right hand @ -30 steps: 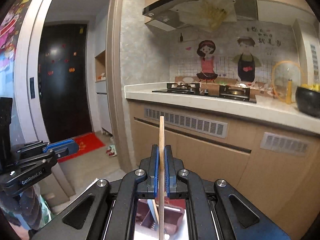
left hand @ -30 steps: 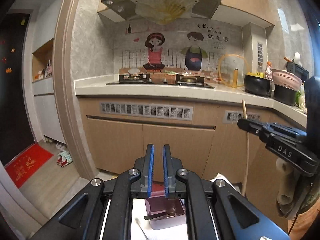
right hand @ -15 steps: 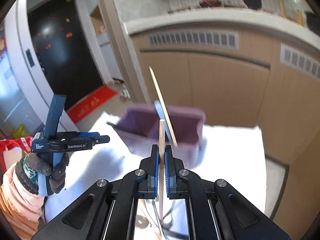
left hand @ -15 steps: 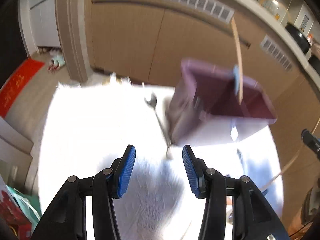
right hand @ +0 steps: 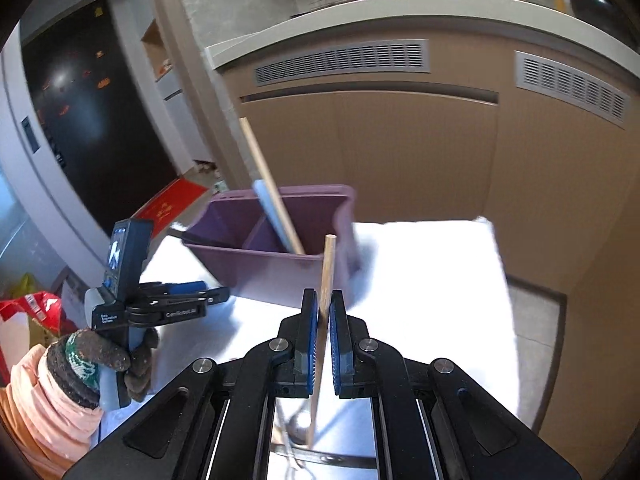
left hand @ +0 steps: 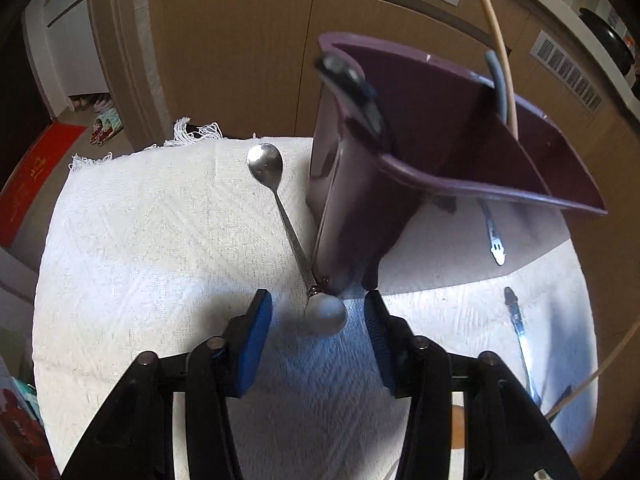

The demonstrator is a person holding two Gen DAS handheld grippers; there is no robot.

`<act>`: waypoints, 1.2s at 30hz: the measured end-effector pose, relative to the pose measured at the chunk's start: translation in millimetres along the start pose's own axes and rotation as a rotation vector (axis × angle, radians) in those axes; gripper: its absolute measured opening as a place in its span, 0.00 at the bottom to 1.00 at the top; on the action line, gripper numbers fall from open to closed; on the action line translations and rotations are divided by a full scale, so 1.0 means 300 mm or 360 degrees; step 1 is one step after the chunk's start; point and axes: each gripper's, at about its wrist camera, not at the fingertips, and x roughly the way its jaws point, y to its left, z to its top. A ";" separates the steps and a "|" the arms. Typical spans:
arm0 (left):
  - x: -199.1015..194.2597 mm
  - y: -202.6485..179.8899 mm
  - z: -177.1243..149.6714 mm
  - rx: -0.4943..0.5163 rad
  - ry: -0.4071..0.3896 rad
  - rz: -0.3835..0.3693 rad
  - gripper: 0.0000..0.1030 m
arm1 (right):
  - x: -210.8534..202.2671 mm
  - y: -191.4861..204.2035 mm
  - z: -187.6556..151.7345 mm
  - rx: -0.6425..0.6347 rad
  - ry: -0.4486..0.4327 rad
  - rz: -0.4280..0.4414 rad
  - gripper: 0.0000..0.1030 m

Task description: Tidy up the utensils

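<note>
Left wrist view: left gripper (left hand: 316, 320) fingers spread wide around spoon (left hand: 280, 204) handle beside purple holder (left hand: 360, 200); right gripper (right hand: 323, 320) clamps chopstick (right hand: 326, 276); advise closing squarely on handle

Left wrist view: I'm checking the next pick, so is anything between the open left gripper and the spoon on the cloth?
Nothing visible. The spoon lies directly ahead of the open left gripper, though it rests against the purple caddy.
</note>
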 end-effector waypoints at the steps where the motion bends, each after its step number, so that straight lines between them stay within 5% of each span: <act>1: 0.005 -0.005 -0.004 0.0006 0.0004 0.0014 0.27 | -0.006 -0.013 -0.005 0.0009 -0.0001 -0.0017 0.07; 2: 0.007 -0.009 -0.007 0.0014 0.0004 0.0034 0.19 | -0.013 -0.027 -0.010 0.0022 -0.0001 -0.0029 0.07; 7: -0.048 -0.007 -0.086 0.0016 0.0003 0.0038 0.18 | -0.051 -0.073 -0.028 0.0069 -0.0001 -0.0050 0.08; 15: -0.224 -0.034 -0.416 0.0091 0.0228 -0.0205 0.19 | -0.127 -0.079 -0.036 0.0064 -0.0051 -0.0061 0.07; 18: -0.266 -0.055 -0.482 0.0137 0.0259 -0.0185 0.36 | -0.149 -0.054 -0.033 0.0017 -0.0068 -0.0057 0.07; 21: -0.281 -0.037 -0.430 0.0096 0.0159 -0.0104 0.56 | -0.144 -0.026 -0.039 -0.0015 -0.0064 -0.0036 0.07; 24: -0.242 -0.023 -0.309 0.0078 0.0101 -0.0055 0.59 | -0.130 -0.007 -0.059 -0.0028 -0.0046 -0.0007 0.07; 29: -0.131 -0.029 -0.202 0.0111 0.0153 0.0012 0.58 | -0.116 0.009 -0.094 -0.0056 -0.0002 0.0023 0.07; 36: -0.073 -0.061 -0.195 0.0179 0.0152 0.0053 0.42 | -0.071 -0.074 -0.100 -0.0022 0.0064 -0.0038 0.11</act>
